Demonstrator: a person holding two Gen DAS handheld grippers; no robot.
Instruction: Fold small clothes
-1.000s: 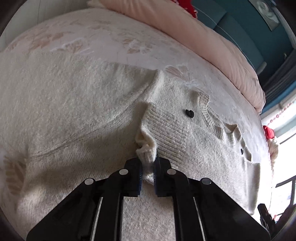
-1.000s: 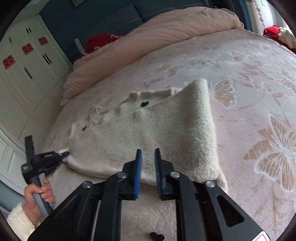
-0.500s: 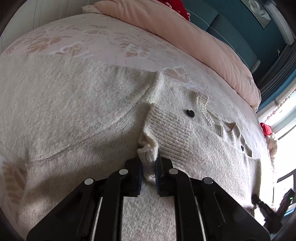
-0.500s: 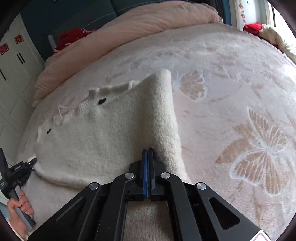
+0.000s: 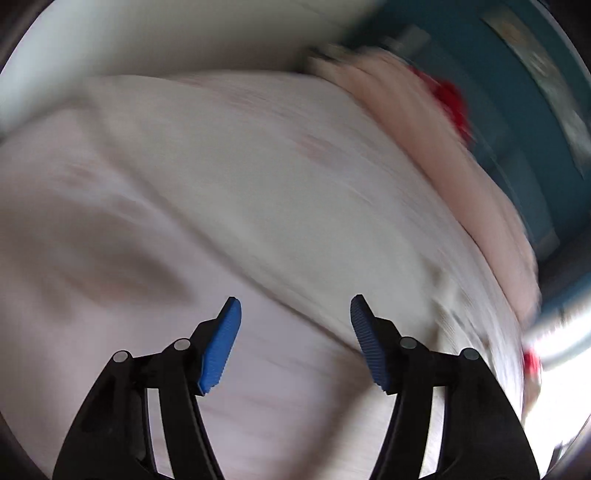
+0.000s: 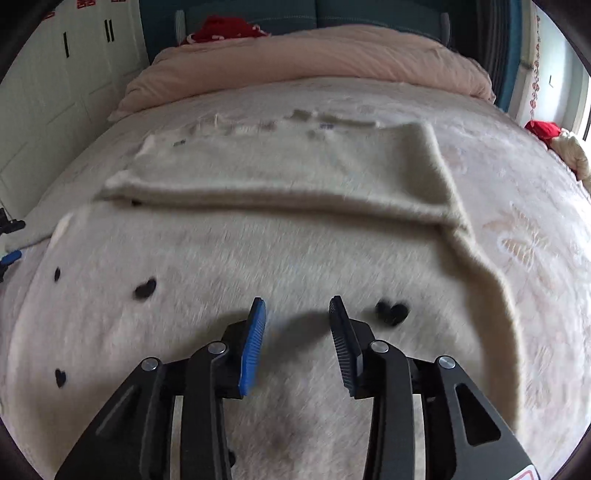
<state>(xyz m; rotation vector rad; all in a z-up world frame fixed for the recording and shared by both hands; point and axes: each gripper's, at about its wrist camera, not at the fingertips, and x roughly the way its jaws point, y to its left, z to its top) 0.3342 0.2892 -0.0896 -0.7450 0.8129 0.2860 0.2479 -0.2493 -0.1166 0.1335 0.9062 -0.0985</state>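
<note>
A cream fuzzy sweater point(image 6: 280, 243) with small black heart marks lies spread on the bed, its far part folded back over itself along a crease across the middle. My right gripper point(image 6: 297, 310) is open and empty just above the near part of the sweater. My left gripper point(image 5: 295, 306) is open and empty; its view is heavily blurred, showing only pale cream fabric point(image 5: 258, 206) beneath. The left gripper's tip point(image 6: 11, 254) shows at the left edge of the right wrist view.
A rolled pink duvet point(image 6: 314, 62) lies across the head of the bed, with a red item point(image 6: 221, 29) behind it. White wardrobe doors point(image 6: 55, 74) stand at the left. A red and cream bundle point(image 6: 554, 140) sits at the right edge.
Both grippers let go of the sweater and opened. The far part now lies folded over. The left gripper swung away fast, blurring its view; the right pulled back toward the near side.
</note>
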